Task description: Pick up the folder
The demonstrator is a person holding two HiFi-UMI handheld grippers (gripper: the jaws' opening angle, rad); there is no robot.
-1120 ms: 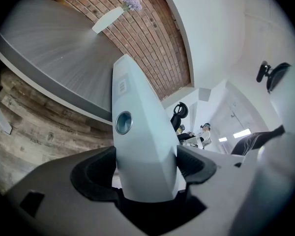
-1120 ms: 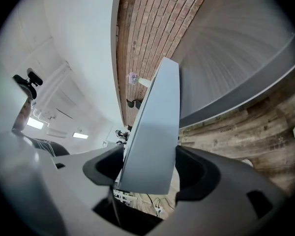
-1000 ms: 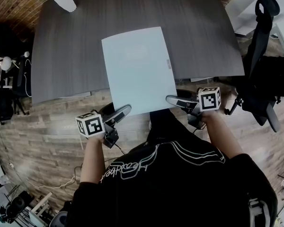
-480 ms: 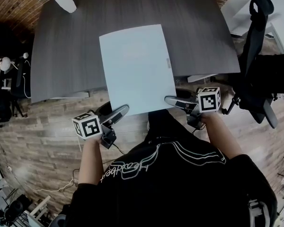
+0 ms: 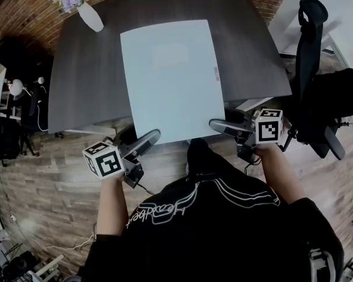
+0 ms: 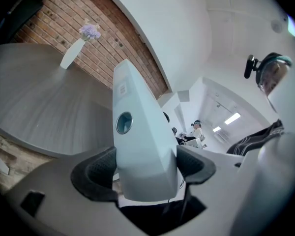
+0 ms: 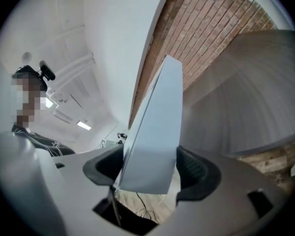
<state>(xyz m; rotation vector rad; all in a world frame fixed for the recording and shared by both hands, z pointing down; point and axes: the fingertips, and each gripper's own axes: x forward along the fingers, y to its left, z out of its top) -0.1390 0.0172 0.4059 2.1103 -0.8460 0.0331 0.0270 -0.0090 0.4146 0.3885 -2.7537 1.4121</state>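
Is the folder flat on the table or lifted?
Lifted: the left hand-held gripper and right hand-held gripper clamp the folder, whose far end rises above the table.

The label (image 5: 216, 71) on the folder (image 5: 165, 81) is too small to read.

Dark table (image 5: 253, 46); flower vase (image 5: 89, 16) at far-left corner

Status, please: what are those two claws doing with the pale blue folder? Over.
Both shut on folder, at its near corners: left gripper, right gripper. Folder appears lifted off table. Vase at far corner, well clear.
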